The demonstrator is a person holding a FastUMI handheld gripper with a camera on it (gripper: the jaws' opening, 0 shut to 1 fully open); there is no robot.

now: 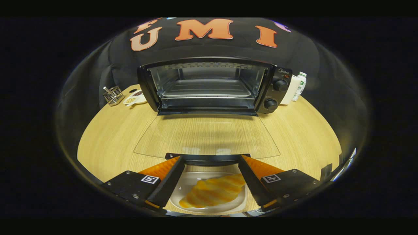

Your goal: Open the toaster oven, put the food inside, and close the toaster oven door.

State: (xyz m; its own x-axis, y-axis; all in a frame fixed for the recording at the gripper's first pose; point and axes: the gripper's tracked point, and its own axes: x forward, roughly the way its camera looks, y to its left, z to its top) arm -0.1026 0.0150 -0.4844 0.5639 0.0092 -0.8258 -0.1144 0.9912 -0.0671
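Toaster oven (pixel 209 86): brand mark above its knobs, too blurred to read. Far-right bottle (pixel 299 85): label unreadable. Nothing else legible.

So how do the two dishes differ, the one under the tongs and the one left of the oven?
The plate between the tongs is large, near and holds a croissant; the small dish beside the oven is divided and holds dark and pale bits. Both are pale and sit on the table.
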